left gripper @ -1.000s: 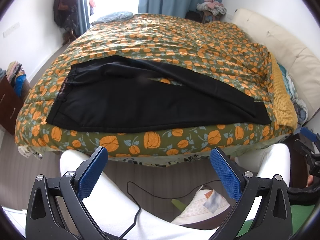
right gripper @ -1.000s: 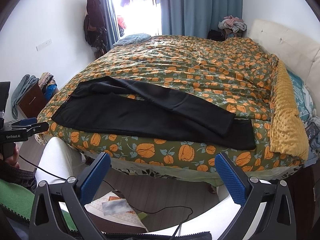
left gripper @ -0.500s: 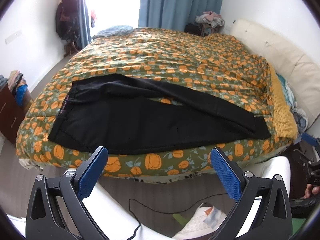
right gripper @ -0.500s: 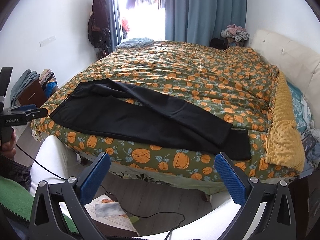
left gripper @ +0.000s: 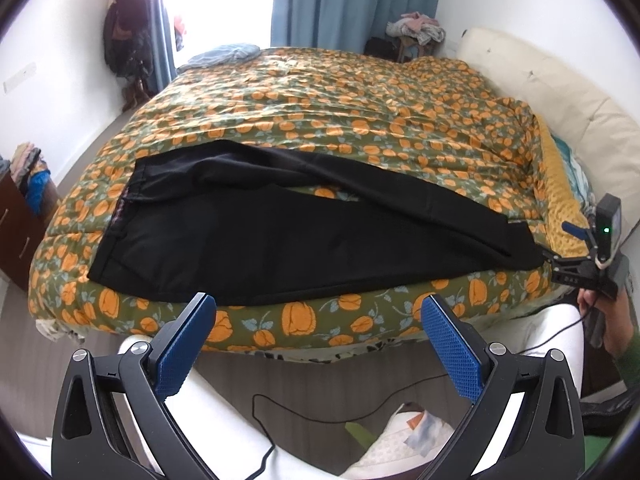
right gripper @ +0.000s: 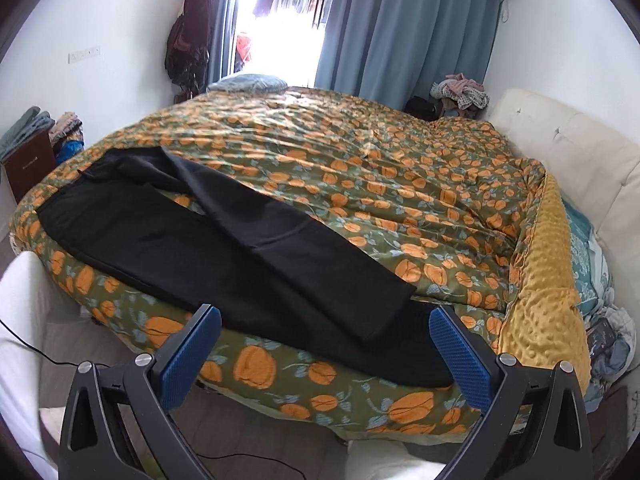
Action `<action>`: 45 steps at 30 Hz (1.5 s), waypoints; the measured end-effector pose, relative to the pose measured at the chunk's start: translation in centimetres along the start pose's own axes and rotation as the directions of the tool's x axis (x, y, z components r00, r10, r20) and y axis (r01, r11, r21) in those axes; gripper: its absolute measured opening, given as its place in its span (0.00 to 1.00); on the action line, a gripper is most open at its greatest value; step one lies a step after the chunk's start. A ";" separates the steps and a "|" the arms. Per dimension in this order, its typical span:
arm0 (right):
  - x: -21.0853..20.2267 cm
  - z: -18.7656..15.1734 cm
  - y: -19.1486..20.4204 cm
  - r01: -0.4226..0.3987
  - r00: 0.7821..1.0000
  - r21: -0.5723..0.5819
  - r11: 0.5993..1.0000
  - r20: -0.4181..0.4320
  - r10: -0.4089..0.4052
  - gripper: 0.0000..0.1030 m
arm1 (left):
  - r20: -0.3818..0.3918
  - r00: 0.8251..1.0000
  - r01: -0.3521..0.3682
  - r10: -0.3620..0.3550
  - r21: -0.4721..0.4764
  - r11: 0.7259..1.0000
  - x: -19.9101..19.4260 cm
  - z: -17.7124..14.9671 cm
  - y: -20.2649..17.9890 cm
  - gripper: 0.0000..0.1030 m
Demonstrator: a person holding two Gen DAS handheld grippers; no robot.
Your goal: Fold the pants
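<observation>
Black pants (left gripper: 288, 236) lie flat along the near edge of the bed, waistband at the left, leg ends at the right. One leg lies slanted across the other. They also show in the right wrist view (right gripper: 256, 264). My left gripper (left gripper: 318, 316) is open and empty, in front of the bed's near edge below the pants' middle. My right gripper (right gripper: 324, 332) is open and empty, close to the leg ends. The right gripper also shows in the left wrist view (left gripper: 576, 264) by the leg ends.
The bed has an orange-pumpkin quilt (left gripper: 360, 112) and a yellow blanket (right gripper: 540, 300) at the right. A cream headboard (right gripper: 580, 152) is far right. A dark dresser (left gripper: 20, 232) stands left. A cable (left gripper: 360, 404) and the person's white-clad legs are below.
Both grippers have risen and moved toward the bed. The right gripper has come near the pants' leg ends. The pants have not moved.
</observation>
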State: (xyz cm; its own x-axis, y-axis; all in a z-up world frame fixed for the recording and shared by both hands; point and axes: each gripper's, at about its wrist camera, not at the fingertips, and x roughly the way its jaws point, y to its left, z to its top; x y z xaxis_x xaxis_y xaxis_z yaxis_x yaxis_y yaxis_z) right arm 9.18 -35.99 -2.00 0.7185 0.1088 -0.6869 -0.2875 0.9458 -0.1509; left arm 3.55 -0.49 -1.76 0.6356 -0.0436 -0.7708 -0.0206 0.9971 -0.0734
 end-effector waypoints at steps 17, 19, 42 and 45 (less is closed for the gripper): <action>15.0 -2.6 -4.1 -0.155 0.952 -0.133 0.979 -0.285 0.112 0.64 | -0.084 0.996 -0.007 0.007 0.006 1.000 2.2 0.5 -0.3 0.99; 16.2 -2.5 -3.8 -0.135 0.948 -0.162 0.978 -0.309 0.080 0.57 | -0.090 0.996 -0.008 0.008 0.006 1.000 2.3 0.6 -0.2 0.99; 22.9 17.8 -14.1 0.139 0.987 -0.095 0.986 -0.073 -0.146 0.06 | -0.231 0.973 -0.017 0.014 -0.012 1.000 8.3 2.4 -0.3 0.99; 29.1 22.7 -18.3 0.165 0.966 0.001 0.986 -0.203 -0.162 0.38 | -0.221 0.975 -0.033 0.030 -0.010 0.999 8.2 2.5 -0.4 0.99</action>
State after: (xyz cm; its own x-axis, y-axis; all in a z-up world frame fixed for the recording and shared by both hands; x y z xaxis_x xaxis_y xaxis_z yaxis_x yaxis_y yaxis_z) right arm 49.75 -43.19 -3.06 0.6117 -0.1099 -0.7835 -0.1641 0.9512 -0.2615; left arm 10.72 -1.05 -6.46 0.4481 -0.0260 -0.8936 -0.0492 0.9973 -0.0537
